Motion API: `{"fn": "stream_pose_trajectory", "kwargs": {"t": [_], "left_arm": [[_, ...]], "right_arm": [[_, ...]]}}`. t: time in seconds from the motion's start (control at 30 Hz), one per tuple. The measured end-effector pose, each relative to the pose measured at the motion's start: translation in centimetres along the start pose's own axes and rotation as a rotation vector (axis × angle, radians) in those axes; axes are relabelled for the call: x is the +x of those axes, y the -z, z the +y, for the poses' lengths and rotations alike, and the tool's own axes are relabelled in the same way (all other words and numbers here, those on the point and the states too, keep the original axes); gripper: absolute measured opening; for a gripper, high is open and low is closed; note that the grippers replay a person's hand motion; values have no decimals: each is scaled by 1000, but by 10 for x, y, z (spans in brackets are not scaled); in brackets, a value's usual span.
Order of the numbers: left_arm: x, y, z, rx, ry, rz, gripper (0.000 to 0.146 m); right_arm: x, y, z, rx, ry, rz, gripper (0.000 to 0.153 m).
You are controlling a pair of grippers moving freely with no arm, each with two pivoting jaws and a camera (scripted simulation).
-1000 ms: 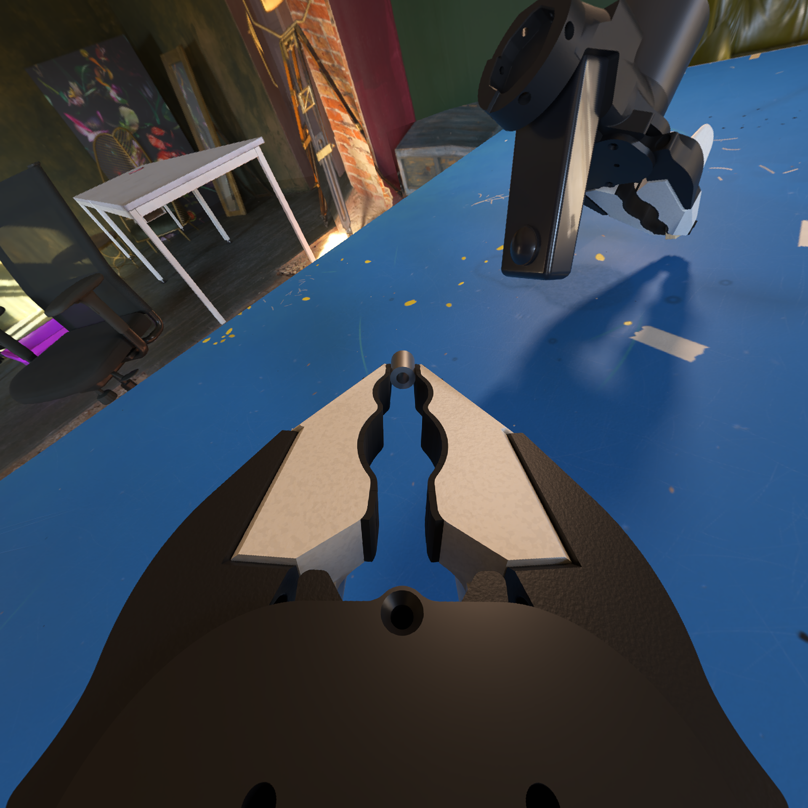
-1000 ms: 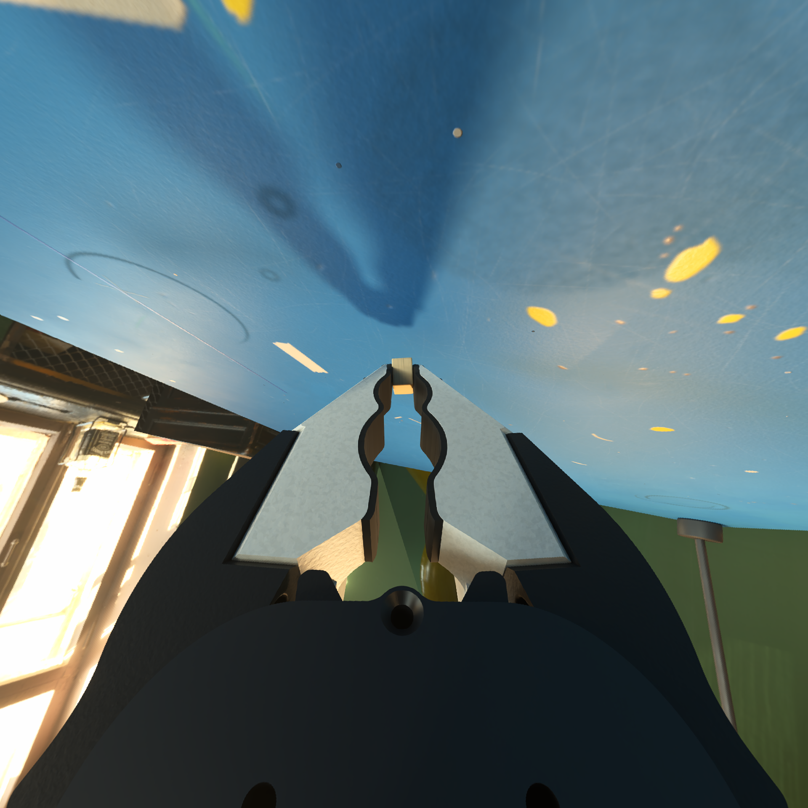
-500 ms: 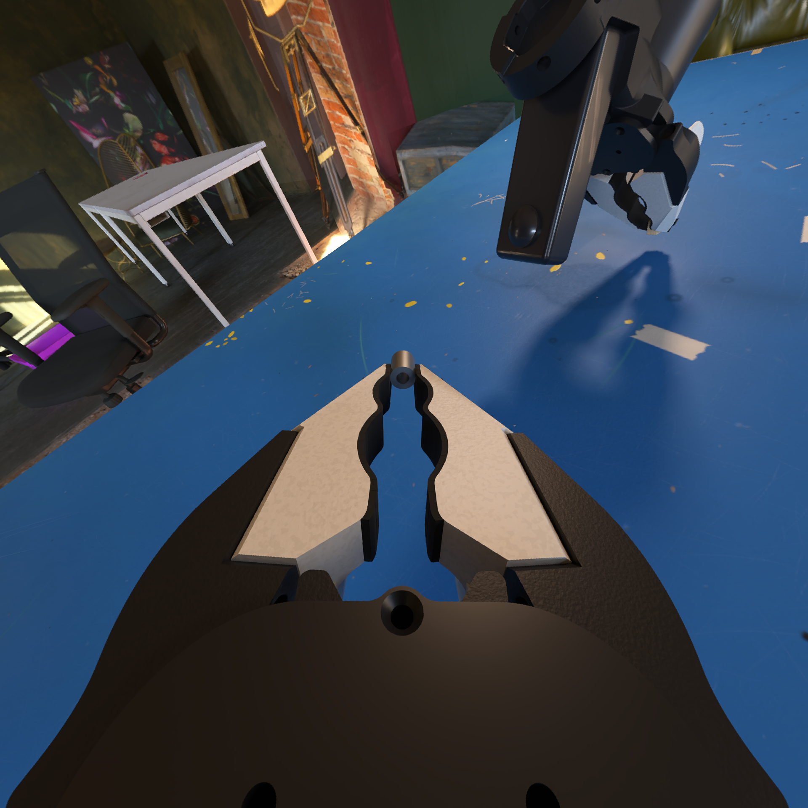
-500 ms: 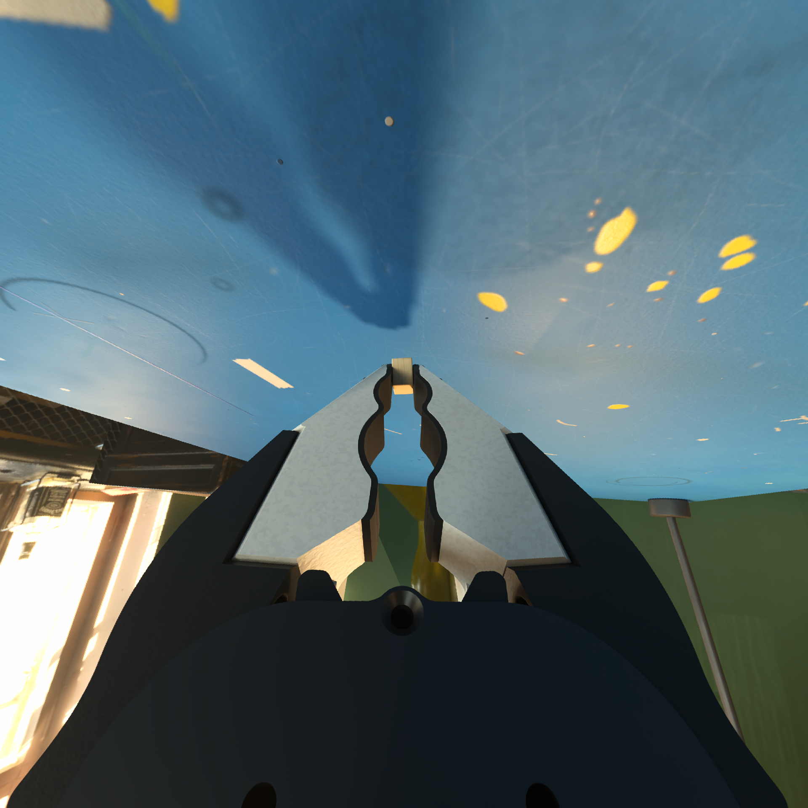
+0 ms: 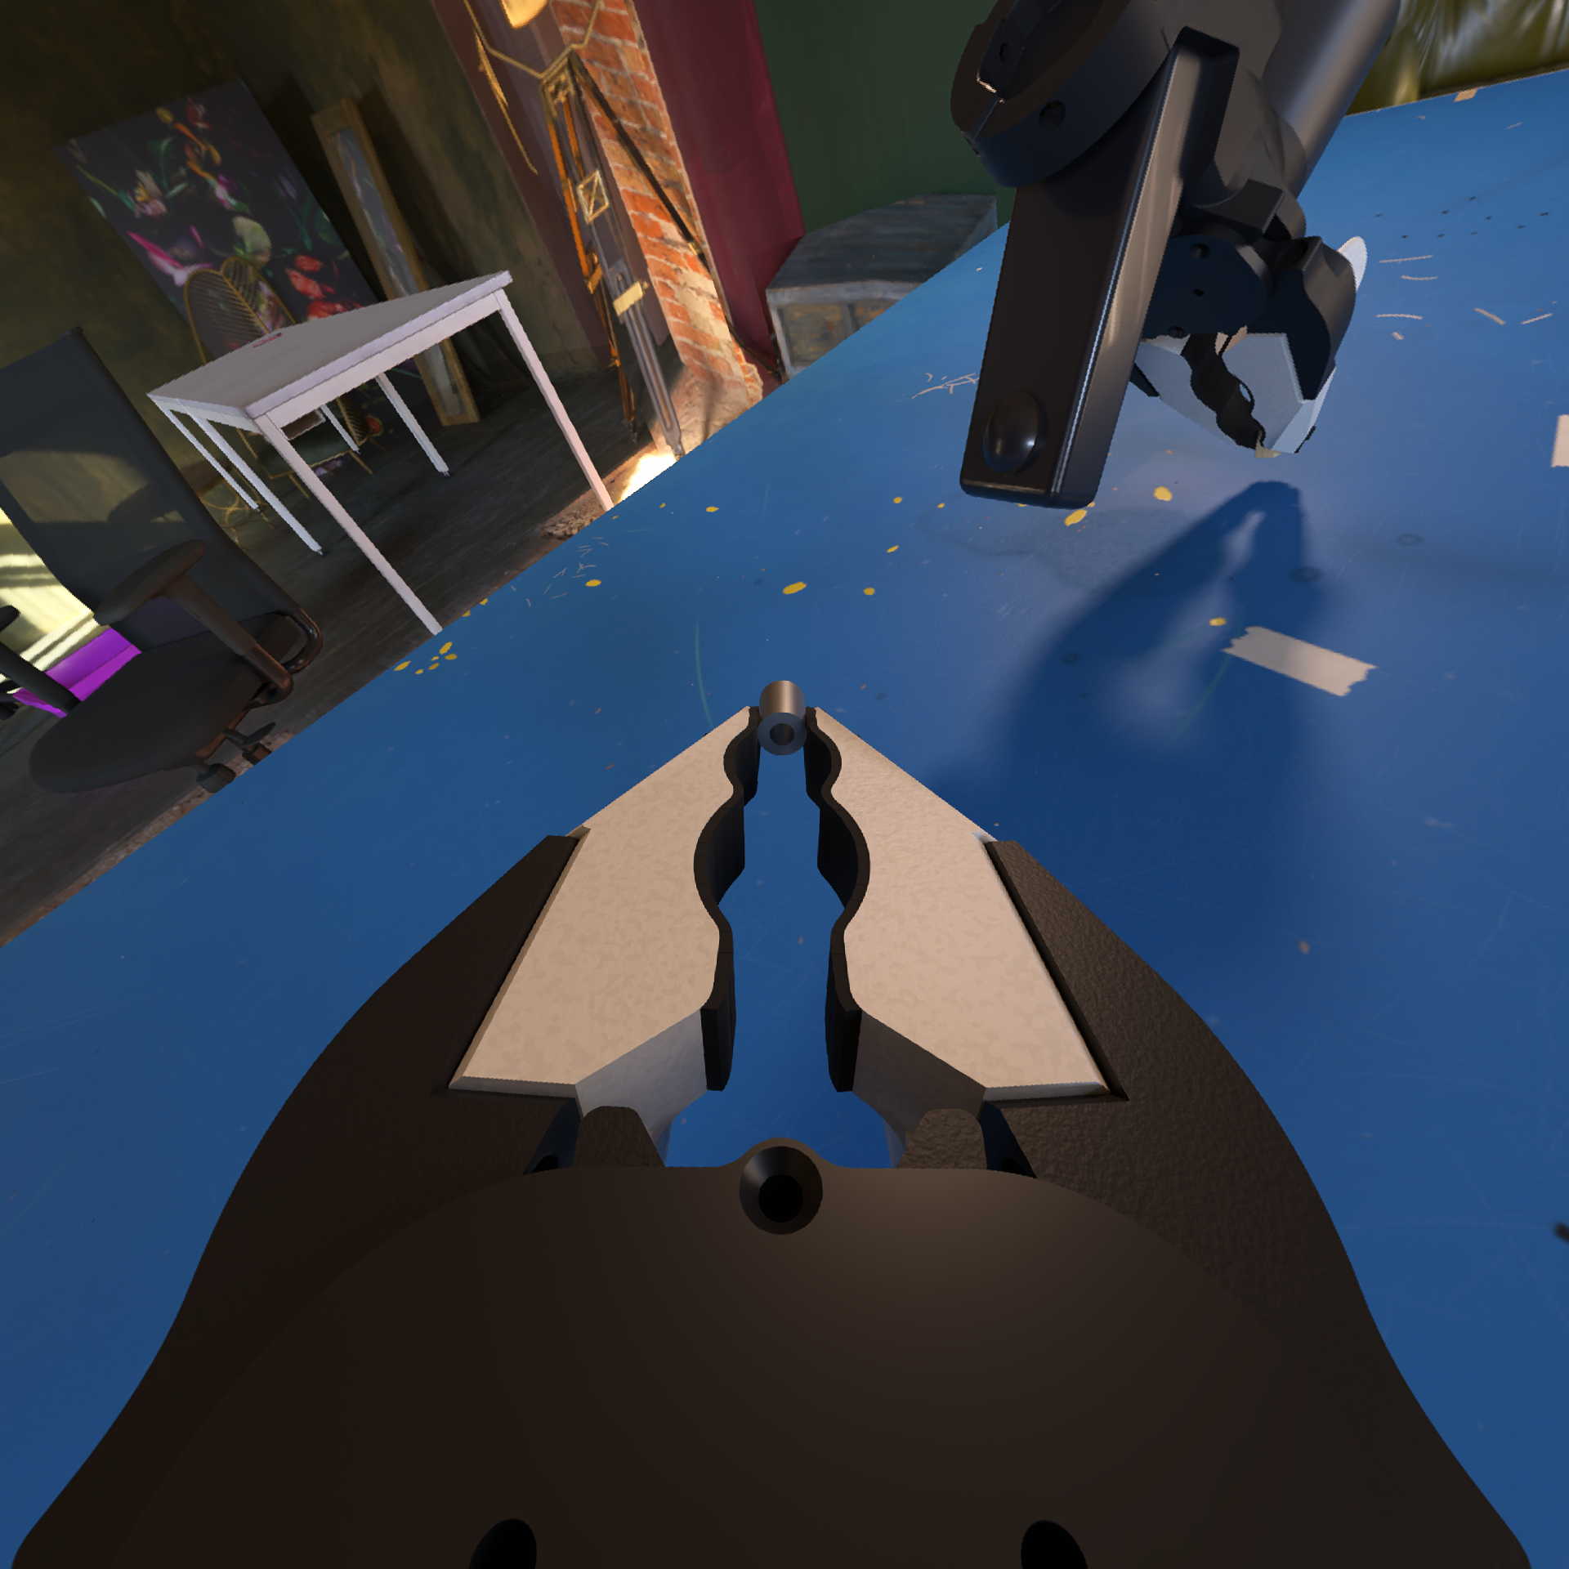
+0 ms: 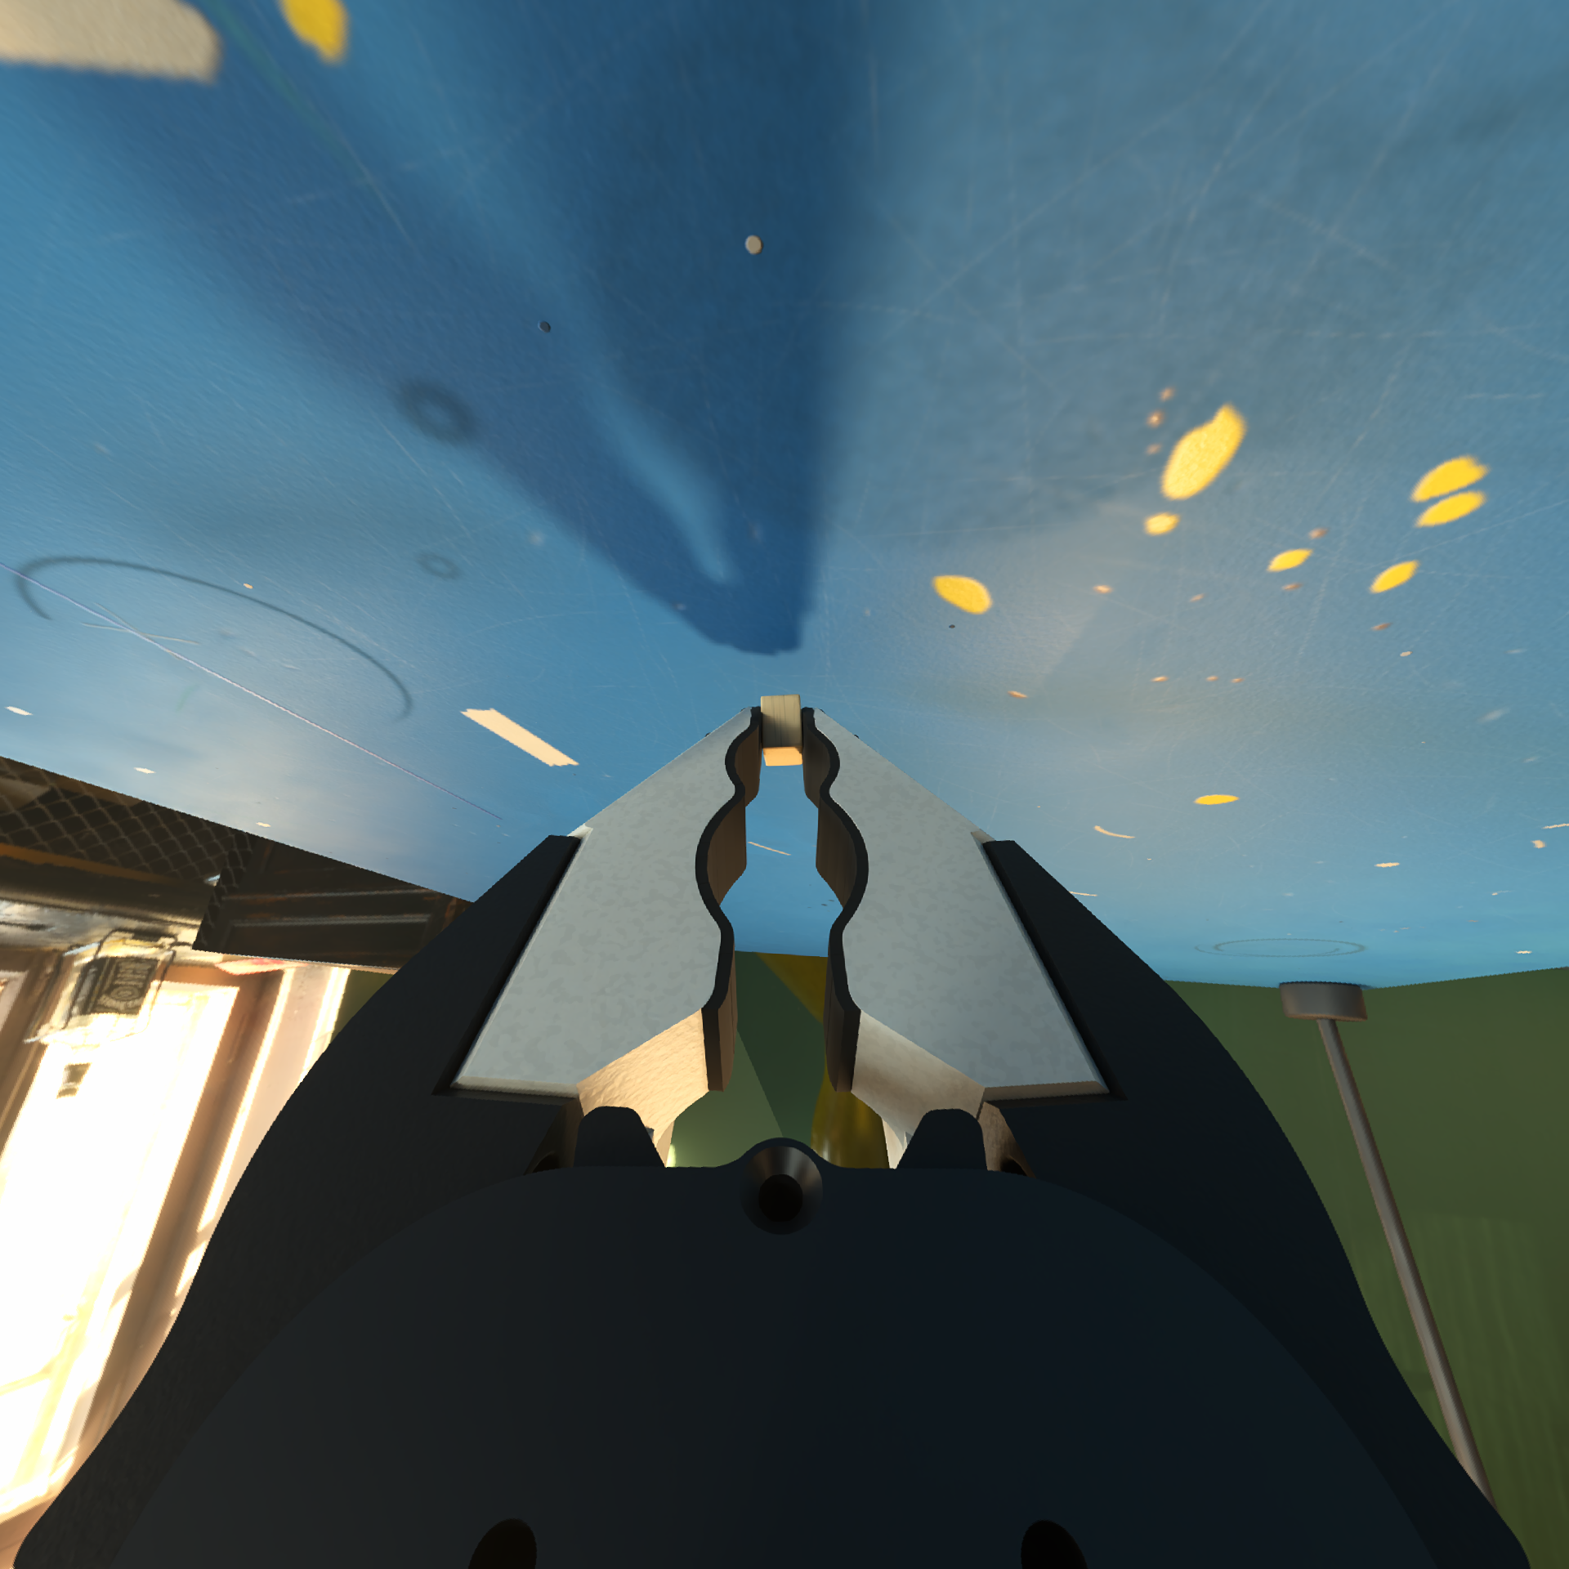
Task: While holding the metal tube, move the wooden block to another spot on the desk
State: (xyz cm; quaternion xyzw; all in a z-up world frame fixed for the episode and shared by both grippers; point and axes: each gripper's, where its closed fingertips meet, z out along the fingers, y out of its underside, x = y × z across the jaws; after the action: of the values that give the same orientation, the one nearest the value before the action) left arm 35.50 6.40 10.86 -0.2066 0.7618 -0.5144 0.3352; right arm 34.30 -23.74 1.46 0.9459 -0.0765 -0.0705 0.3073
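Observation:
My left gripper (image 5: 782,728) is shut on a short grey metal tube (image 5: 781,722), pinched at the fingertips above the blue desk (image 5: 424,849). My right gripper (image 6: 781,735) is shut on a small pale wooden block (image 6: 780,737), held at its fingertips above the desk (image 6: 1019,255); its shadow falls on the desk just ahead. In the left wrist view the right gripper (image 5: 1265,429) hangs above the desk at the upper right, tips pointing down, with a sliver of the block (image 5: 1267,452) at its tips.
A strip of pale tape (image 5: 1296,660) lies on the desk, with yellow paint spots (image 5: 794,587) nearby. The desk's left edge runs diagonally; beyond it stand a white table (image 5: 340,357) and an office chair (image 5: 161,679). Another tape strip (image 6: 518,735) and yellow spots (image 6: 1201,450) show in the right wrist view.
The right gripper has shifted over the desk with the block, moving right and slightly lower in the left wrist view. The left gripper stays still with the tube.

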Motion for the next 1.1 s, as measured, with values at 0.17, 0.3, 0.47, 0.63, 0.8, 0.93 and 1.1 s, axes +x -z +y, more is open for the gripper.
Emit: {"fn": "stream_pose_trajectory", "kwargs": {"t": [0.17, 0.3, 0.47, 0.63, 0.8, 0.93, 1.1], "left_arm": [[0, 0, 0, 0, 0, -1, 9], [0, 1, 0, 1, 0, -2, 9], [0, 1, 0, 2, -5, -4, 9], [1, 1, 0, 1, -5, -1, 9], [4, -1, 0, -4, -14, 7, 9], [4, -2, 2, -16, -25, 1, 9], [2, -2, 4, -21, -21, -5, 9]], "right_arm": [[0, 0, 3, -2, 12, 6, 8], [1, 6, -1, 84, 24, 26, 8], [3, 37, -32, 520, 17, 84, 8], [-14, 69, -63, 1138, -39, 95, 8], [-19, 60, -77, 1314, -71, 144, 8], [-22, 61, -85, 1380, -76, 65, 8], [-22, 60, -90, 1440, -84, 28, 8]]}}
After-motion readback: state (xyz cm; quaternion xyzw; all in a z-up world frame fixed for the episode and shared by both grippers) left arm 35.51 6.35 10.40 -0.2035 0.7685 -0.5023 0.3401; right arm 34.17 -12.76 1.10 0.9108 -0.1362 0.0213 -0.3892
